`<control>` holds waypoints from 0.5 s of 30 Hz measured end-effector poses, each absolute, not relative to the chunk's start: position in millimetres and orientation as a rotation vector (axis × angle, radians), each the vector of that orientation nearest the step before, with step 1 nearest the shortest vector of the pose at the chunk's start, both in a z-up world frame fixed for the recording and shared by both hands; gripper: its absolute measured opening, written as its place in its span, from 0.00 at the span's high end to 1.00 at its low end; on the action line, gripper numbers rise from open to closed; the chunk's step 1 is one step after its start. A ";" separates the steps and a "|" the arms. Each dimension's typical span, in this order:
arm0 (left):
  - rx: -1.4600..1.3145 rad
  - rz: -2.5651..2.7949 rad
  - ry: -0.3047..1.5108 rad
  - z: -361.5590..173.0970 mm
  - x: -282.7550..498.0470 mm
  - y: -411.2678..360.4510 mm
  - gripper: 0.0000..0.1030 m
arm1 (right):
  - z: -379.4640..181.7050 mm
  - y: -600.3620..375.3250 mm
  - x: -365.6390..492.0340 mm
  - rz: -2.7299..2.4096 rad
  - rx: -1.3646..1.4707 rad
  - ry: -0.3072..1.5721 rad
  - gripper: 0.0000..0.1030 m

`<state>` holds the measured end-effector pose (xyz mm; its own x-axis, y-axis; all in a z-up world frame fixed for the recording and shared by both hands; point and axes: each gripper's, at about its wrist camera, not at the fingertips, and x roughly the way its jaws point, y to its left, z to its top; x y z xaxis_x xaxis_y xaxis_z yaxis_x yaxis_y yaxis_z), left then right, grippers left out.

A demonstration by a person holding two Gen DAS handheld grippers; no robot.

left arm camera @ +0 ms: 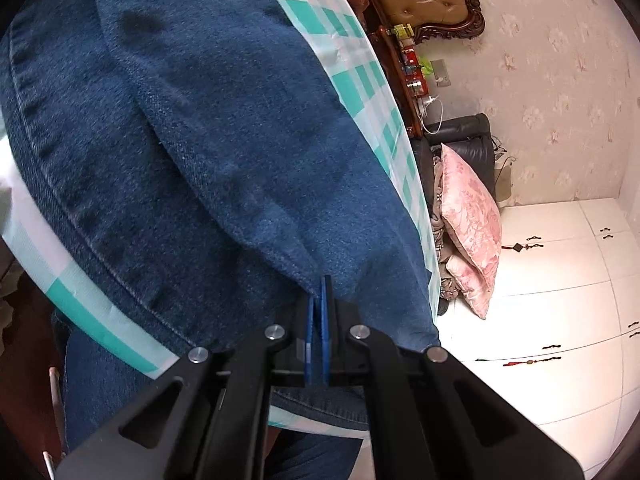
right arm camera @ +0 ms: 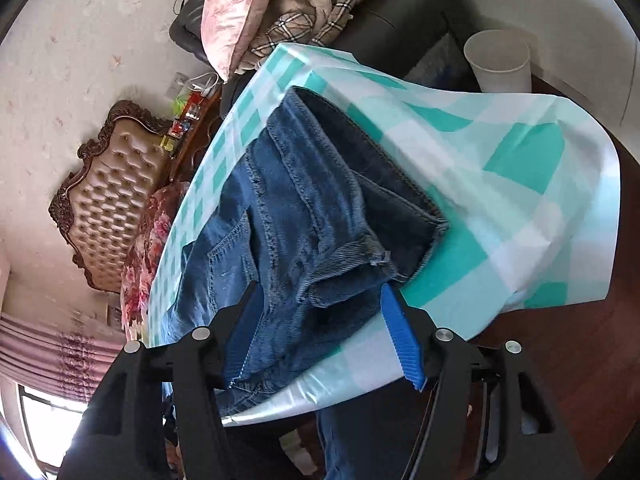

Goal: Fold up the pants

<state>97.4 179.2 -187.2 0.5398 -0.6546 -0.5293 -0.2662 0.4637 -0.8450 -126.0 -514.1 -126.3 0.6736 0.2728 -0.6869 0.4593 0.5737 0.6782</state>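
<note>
On the checked tablecloth (right arm camera: 516, 168), the jeans (right arm camera: 304, 208) lie folded, one leg hanging over the near edge. Your left gripper (left arm camera: 319, 300) is clamped on a denim fold. Your right gripper (right arm camera: 320, 300) stands apart over the hem, nearer; jeans run away from it.

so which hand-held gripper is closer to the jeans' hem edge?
Left. The left hand-held gripper is shut on the jeans at a stitched edge; the right hand-held gripper is open, jaws straddling denim, not pressing.
</note>
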 end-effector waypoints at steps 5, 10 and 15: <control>-1.104 -0.307 1.029 -187.1 109.9 177.5 0.98 | -127.4 -509.4 -92.8 -0.189 0.913 0.940 0.81; -1.079 -0.372 0.935 -132.7 139.0 180.8 0.98 | -31.0 -505.2 -51.8 -0.075 0.732 0.743 0.89; -1.037 -0.380 0.934 -115.7 95.8 178.0 0.98 | -53.4 -515.4 -76.5 -0.145 0.733 0.824 0.90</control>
